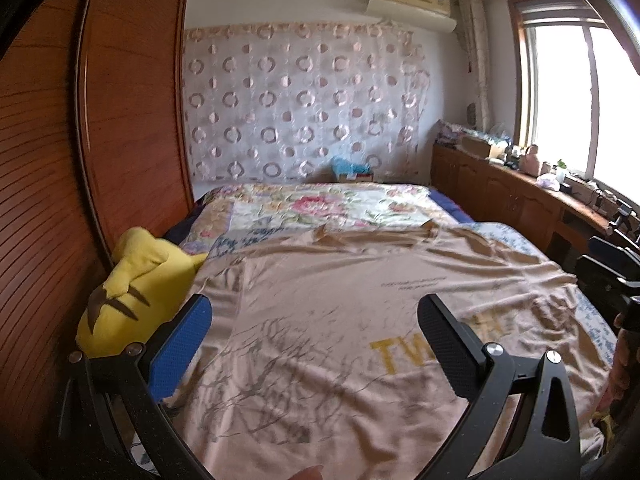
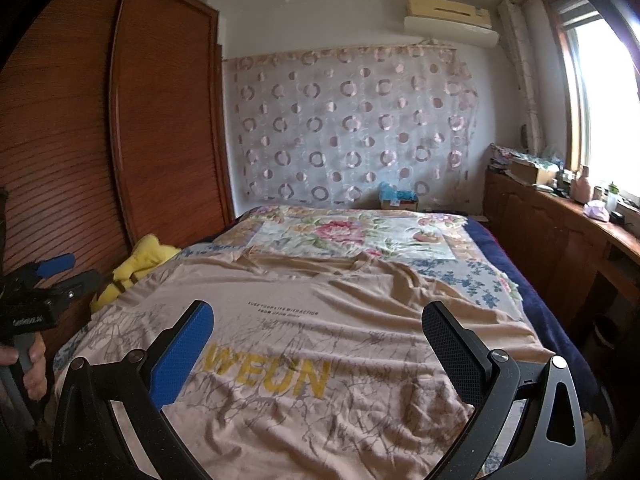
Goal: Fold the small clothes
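Hovering over the near hem, both your claws stand wide apart and hold nothing: left claw [image 1: 316, 344] over the shirt's left half, right claw [image 2: 318, 346] over the print. The shirt [image 2: 320, 308] lies spread face-up on the bed [image 2: 532, 292], its long axis running straight away from you, collar at the far end. Neither claw looks clearly nearer. It is tan, wrinkled, with yellow lettering and grey branch marks; a yellow plush [image 1: 132, 280] sits beside its left edge.

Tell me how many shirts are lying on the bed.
1: a tan T-shirt lies spread flat on the near part of the bed, below both open grippers. Other clothes may be out of view.
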Demonstrator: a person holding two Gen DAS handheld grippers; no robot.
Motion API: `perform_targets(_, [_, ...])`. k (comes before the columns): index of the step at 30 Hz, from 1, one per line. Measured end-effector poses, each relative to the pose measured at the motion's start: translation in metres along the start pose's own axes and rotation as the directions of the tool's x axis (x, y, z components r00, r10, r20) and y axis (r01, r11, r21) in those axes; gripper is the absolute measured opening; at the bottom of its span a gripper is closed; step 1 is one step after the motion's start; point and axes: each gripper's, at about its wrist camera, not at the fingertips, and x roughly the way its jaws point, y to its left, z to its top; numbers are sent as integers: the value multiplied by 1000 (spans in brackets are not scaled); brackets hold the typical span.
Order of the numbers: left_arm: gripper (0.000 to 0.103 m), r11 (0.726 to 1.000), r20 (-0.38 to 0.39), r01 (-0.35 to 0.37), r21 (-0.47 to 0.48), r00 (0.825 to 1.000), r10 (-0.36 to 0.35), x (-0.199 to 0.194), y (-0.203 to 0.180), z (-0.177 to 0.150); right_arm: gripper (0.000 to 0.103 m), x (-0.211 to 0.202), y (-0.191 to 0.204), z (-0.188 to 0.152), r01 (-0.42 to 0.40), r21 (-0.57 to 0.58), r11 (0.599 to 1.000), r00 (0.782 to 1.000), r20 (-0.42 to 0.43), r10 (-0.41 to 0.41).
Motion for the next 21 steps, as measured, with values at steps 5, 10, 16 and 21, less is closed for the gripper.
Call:
perform_targets(5, [103, 1000, -40, -25, -3, 999, 25, 18, 13, -3, 103, 9, 7, -2, -39, -25, 999, 999, -31, 38])
perform_targets(10, [103, 999, -81, -34, -8, 996, 33, 34, 26, -8, 103, 19, 14, 0, -84, -47, 995, 995, -64, 81])
perform_targets(16, [103, 1000, -117, -28, -3, 993, 28, 46, 50, -28, 102, 40, 16, 5, -143, -71, 987, 985, -109, 135])
perform_targets(21, [103, 1000, -165, -20, -2, 986, 20, 59, 77, -38, 101, 56, 17, 11, -193, -89, 977, 974, -137, 180])
